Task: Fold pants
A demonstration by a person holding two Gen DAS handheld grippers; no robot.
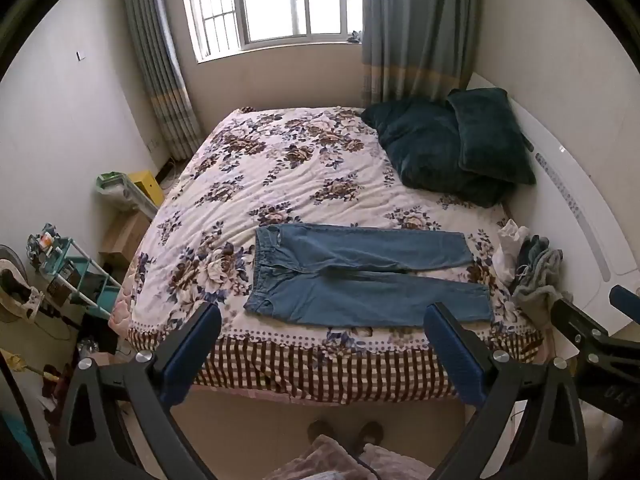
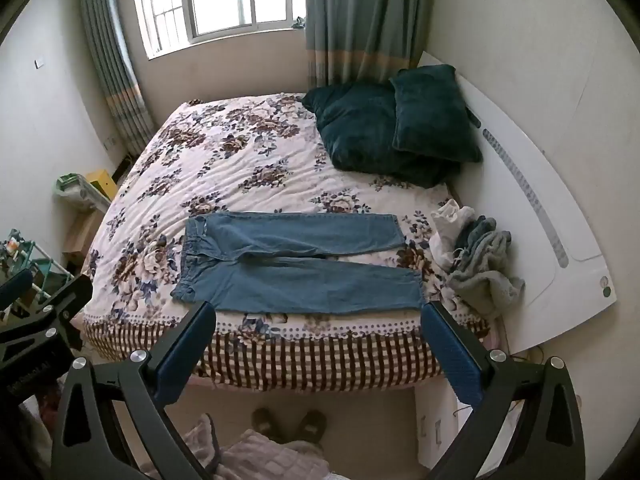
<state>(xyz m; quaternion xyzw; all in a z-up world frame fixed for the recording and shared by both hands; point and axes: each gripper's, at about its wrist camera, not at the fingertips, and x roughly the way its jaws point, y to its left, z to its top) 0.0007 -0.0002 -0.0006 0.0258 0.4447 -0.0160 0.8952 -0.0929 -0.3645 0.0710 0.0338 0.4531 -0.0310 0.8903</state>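
Blue denim pants (image 1: 360,272) lie flat across the near part of the floral bedspread (image 1: 280,168), waistband to the left, both legs pointing right, slightly apart. They also show in the right wrist view (image 2: 296,264). My left gripper (image 1: 324,312) is open and empty, held above the bed's near edge, short of the pants. My right gripper (image 2: 318,310) is open and empty, at the same near edge, just in front of the pants' lower leg. The right gripper's body shows at the right of the left wrist view (image 1: 592,336).
Two dark green pillows (image 1: 452,148) lie at the bed's far right. A heap of grey and white clothes (image 1: 528,264) sits by the white headboard (image 1: 580,208). A teal rack (image 1: 76,276) and boxes stand left of the bed. Slippers (image 1: 344,432) are on the floor below.
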